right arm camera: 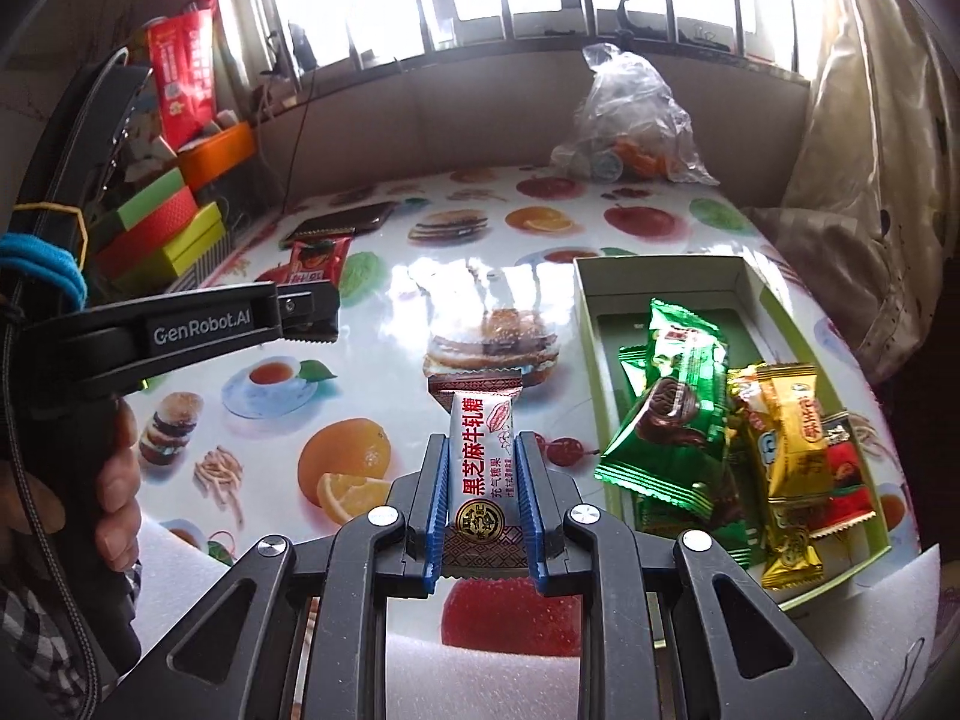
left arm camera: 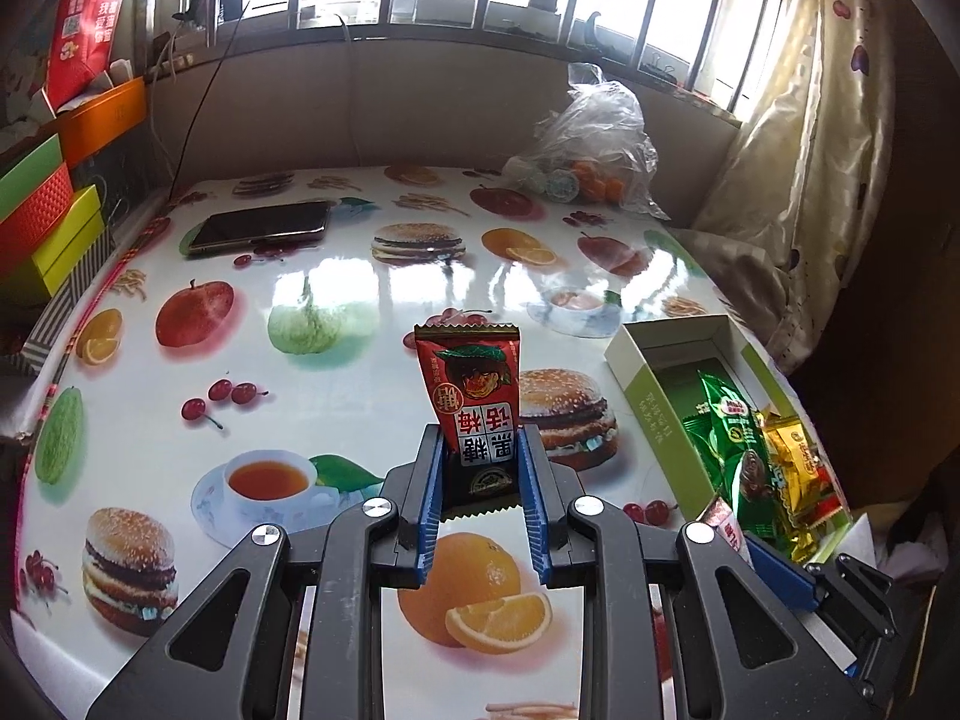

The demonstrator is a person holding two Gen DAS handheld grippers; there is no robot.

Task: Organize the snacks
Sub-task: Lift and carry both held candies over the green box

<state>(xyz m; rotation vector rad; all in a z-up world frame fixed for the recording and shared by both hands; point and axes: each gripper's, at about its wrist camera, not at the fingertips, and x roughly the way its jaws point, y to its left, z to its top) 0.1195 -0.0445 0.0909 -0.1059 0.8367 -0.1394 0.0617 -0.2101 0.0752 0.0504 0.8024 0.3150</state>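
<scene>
My left gripper (left arm camera: 480,441) is shut on a red plum-candy packet (left arm camera: 471,390), held upright above the table. From the right wrist view the left gripper (right arm camera: 312,315) shows at the left with the red packet (right arm camera: 318,258) sticking up. My right gripper (right arm camera: 483,450) is shut on a white black-sesame nougat packet (right arm camera: 480,456), left of the box. An open green-and-white box (right arm camera: 585,312) holds green (right arm camera: 672,420), gold (right arm camera: 786,450) and red (right arm camera: 852,480) snack packets. The box (left arm camera: 648,396) also shows at the right in the left wrist view.
The table (left arm camera: 360,288) has a glossy fruit-and-burger print cloth. A phone (left arm camera: 261,225) lies at the far left. A clear plastic bag (left arm camera: 591,144) with items sits at the back. Coloured boxes (left arm camera: 48,222) stack at the left edge. A curtain (left arm camera: 798,180) hangs at the right.
</scene>
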